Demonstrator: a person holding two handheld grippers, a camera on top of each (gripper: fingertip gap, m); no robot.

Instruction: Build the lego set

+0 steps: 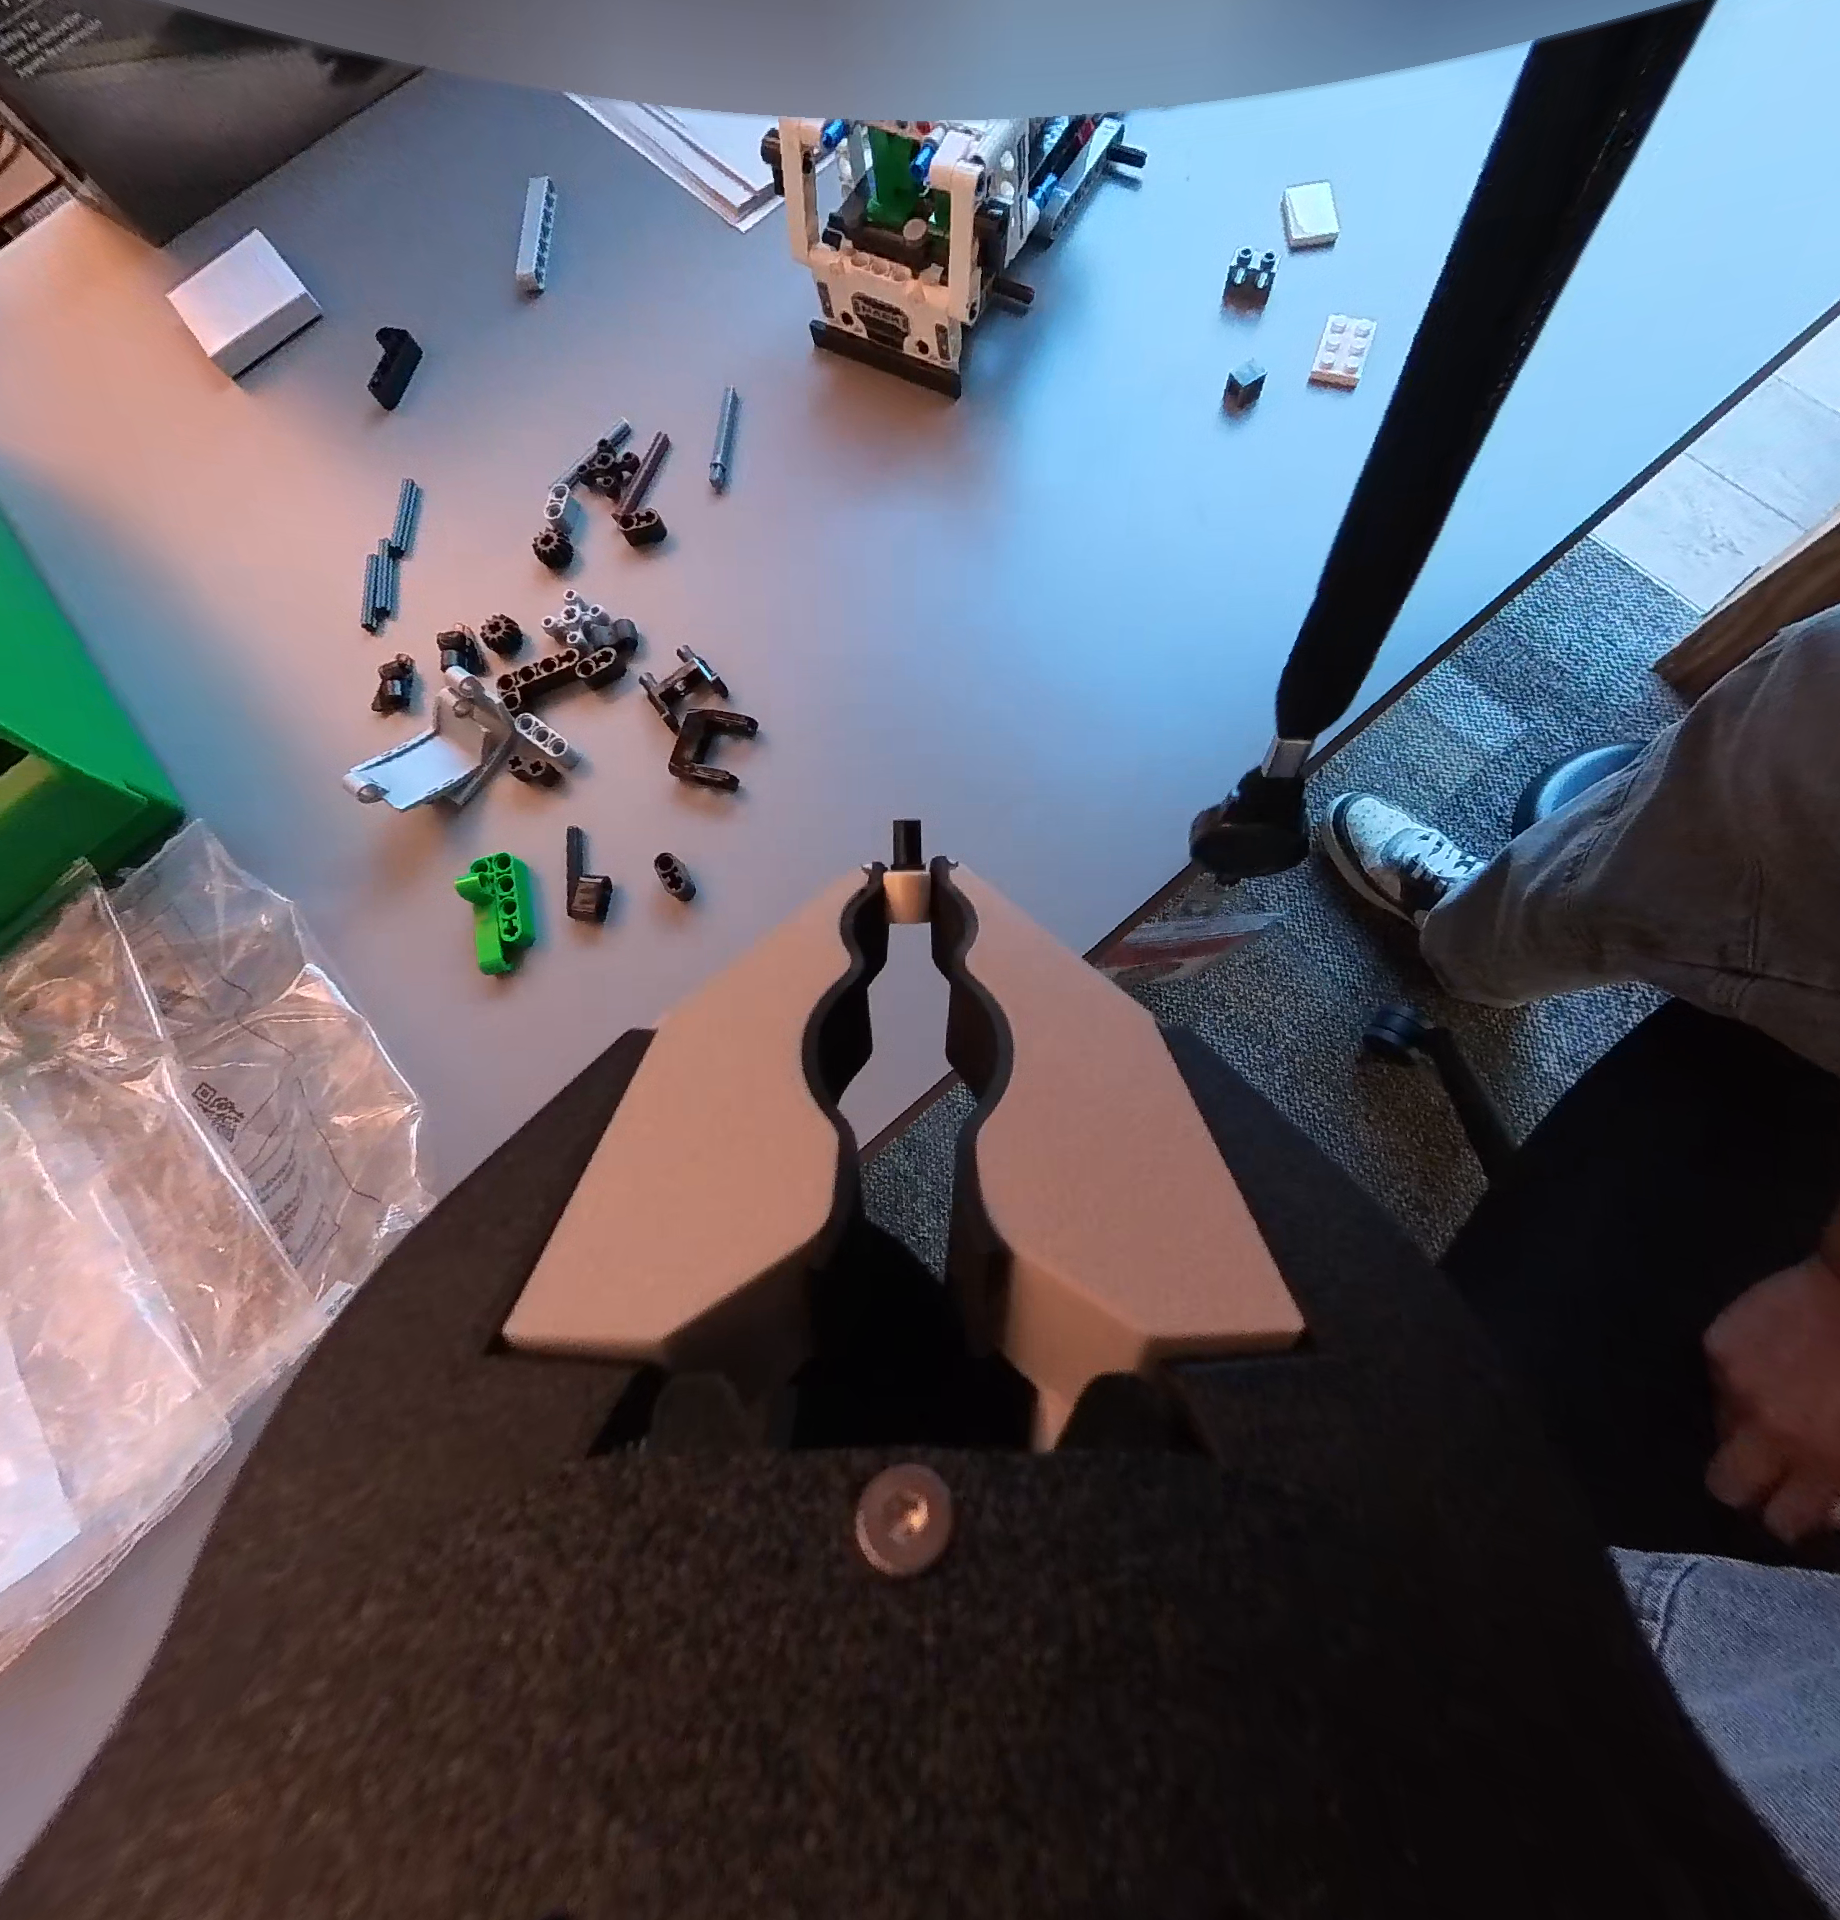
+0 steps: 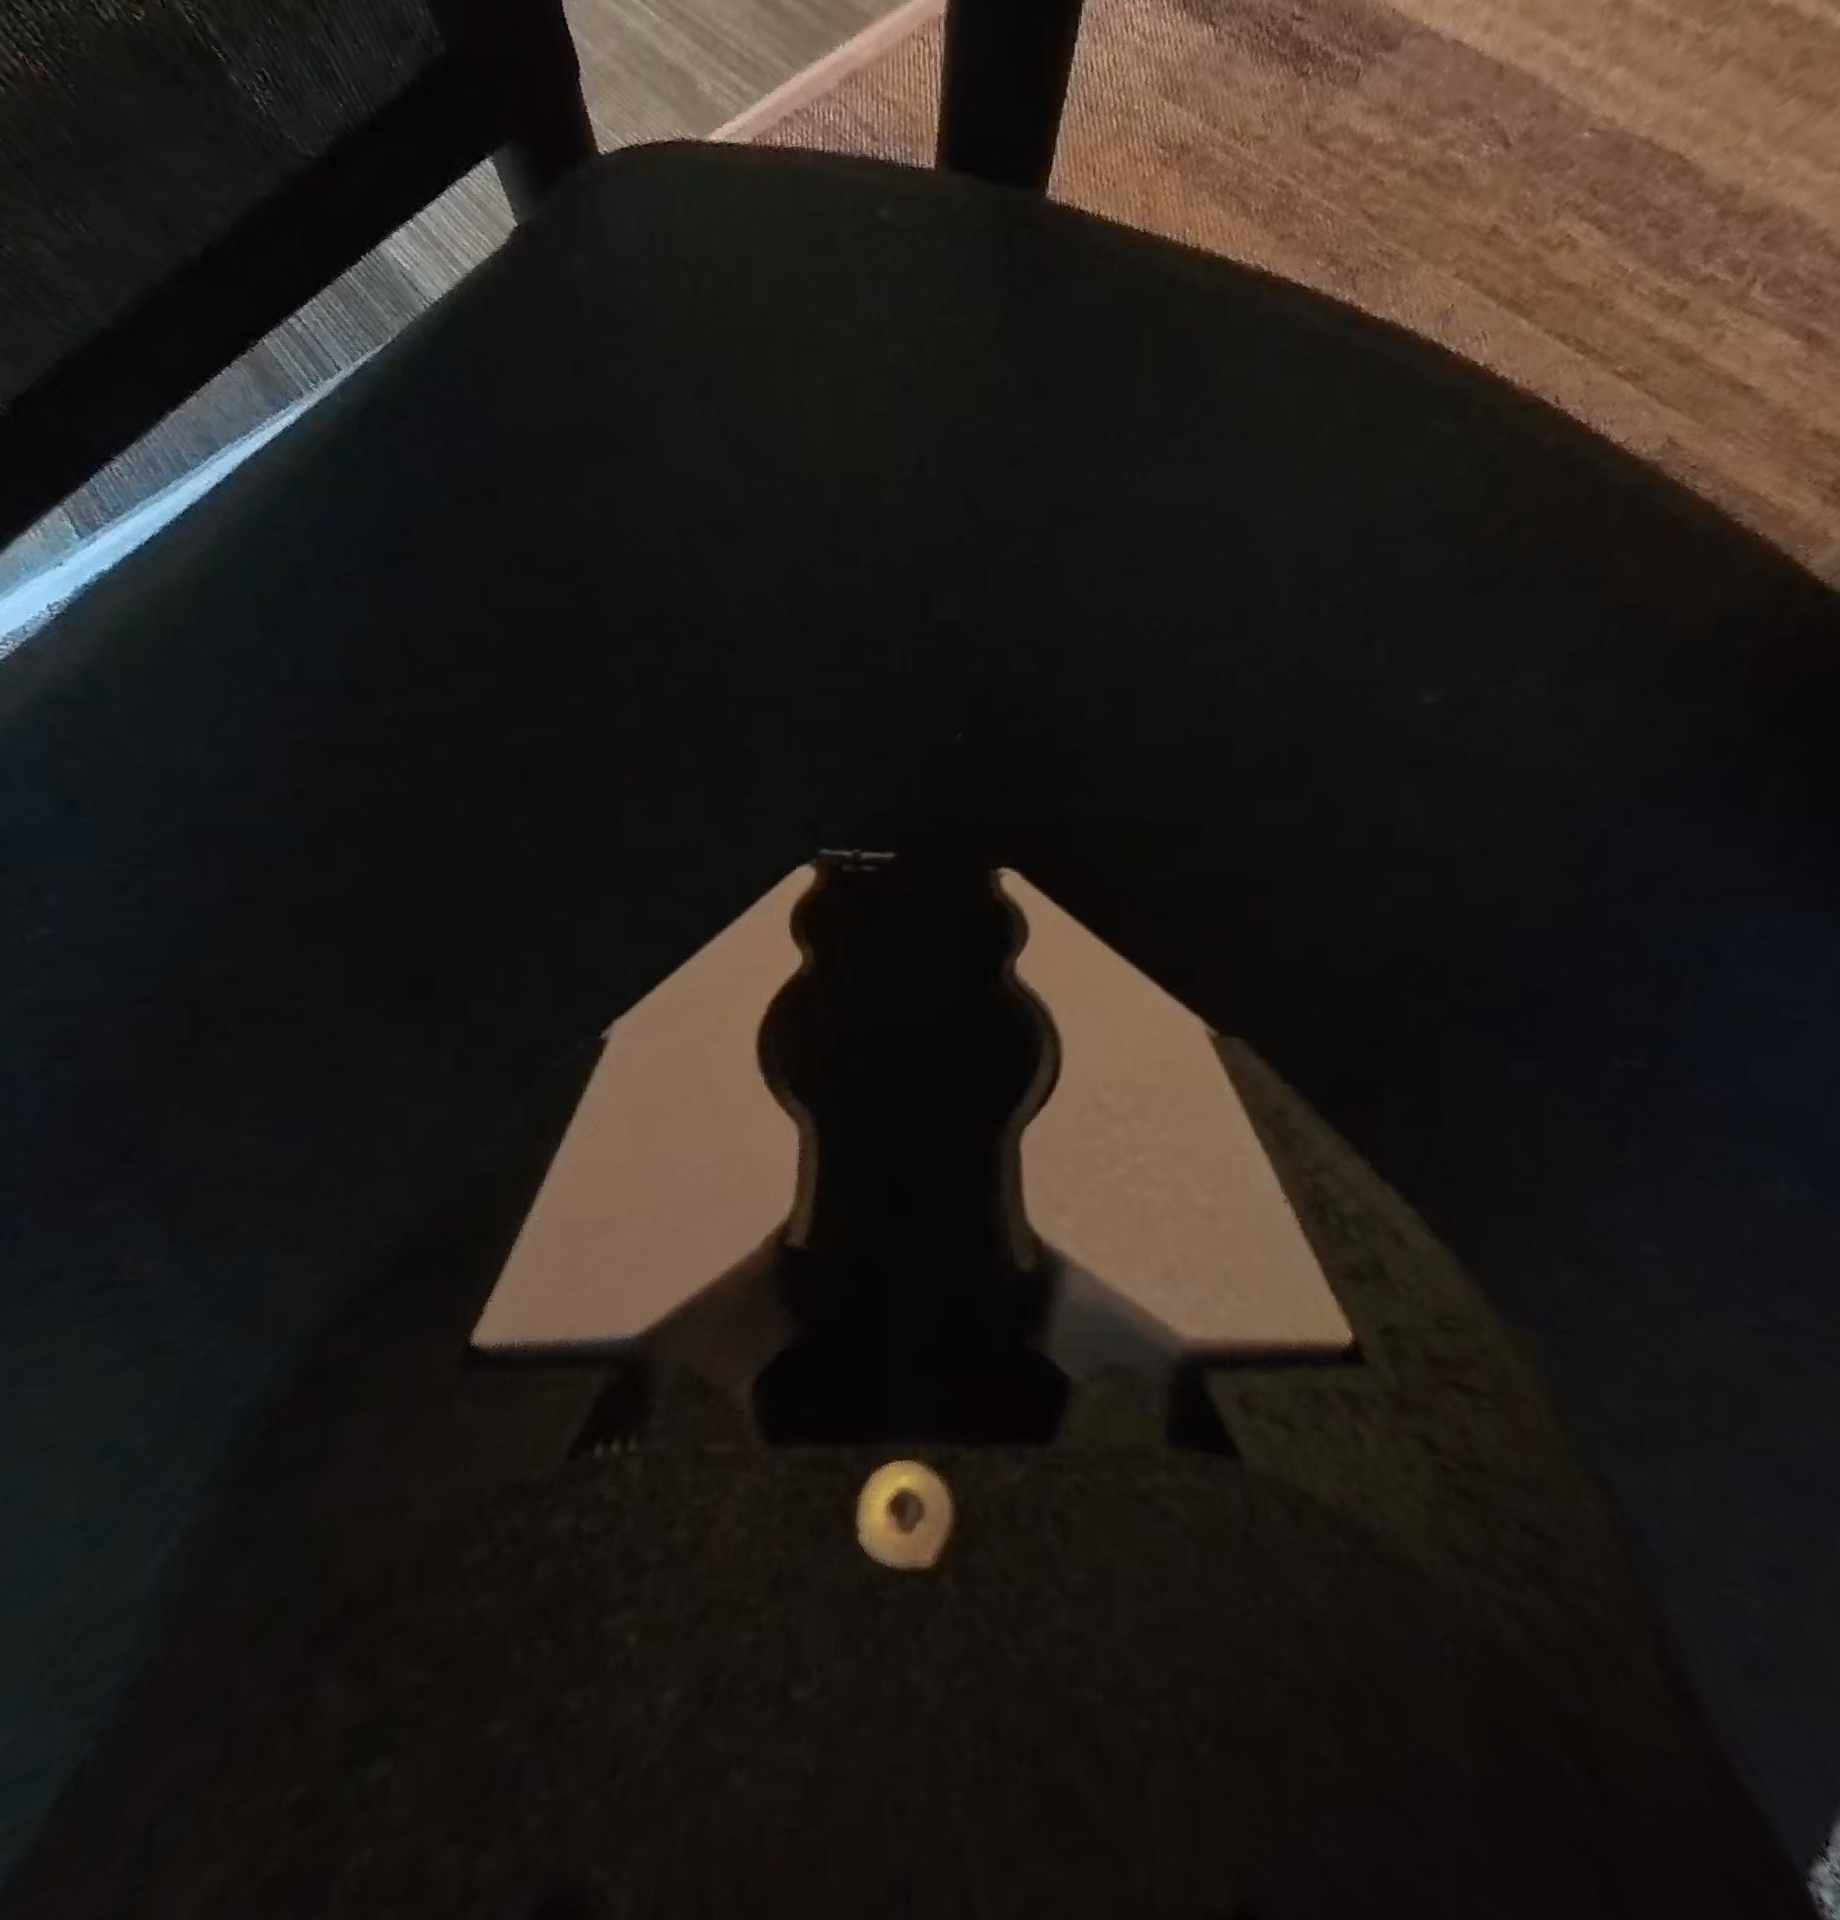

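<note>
My left gripper [image 1: 905, 883] is shut on a small white piece with a black pin [image 1: 905, 844] sticking out forward, held above the near edge of the grey table [image 1: 999, 582]. The partly built white lego truck [image 1: 900, 244] stands at the far side of the table. A heap of loose black and grey pieces [image 1: 552, 675] lies left of centre, with a bright green piece [image 1: 495, 909] nearer me. My right gripper [image 2: 911, 868] is open with nothing visible between its fingers. It is off the table and points at a dark chair seat [image 2: 895, 520].
Clear plastic bags [image 1: 137, 1195] and a green box [image 1: 33, 675] are at the left. A white box [image 1: 246, 301] and small plates [image 1: 1342, 348] lie on the table. A black strap [image 1: 1415, 436] hangs at the right. A person's leg and shoe [image 1: 1404, 857] are beside the table. Spacing between my two grippers at the tips: around 65 cm. My left gripper's tips are some 25 cm from the partly built white lego truck [image 1: 900, 244].
</note>
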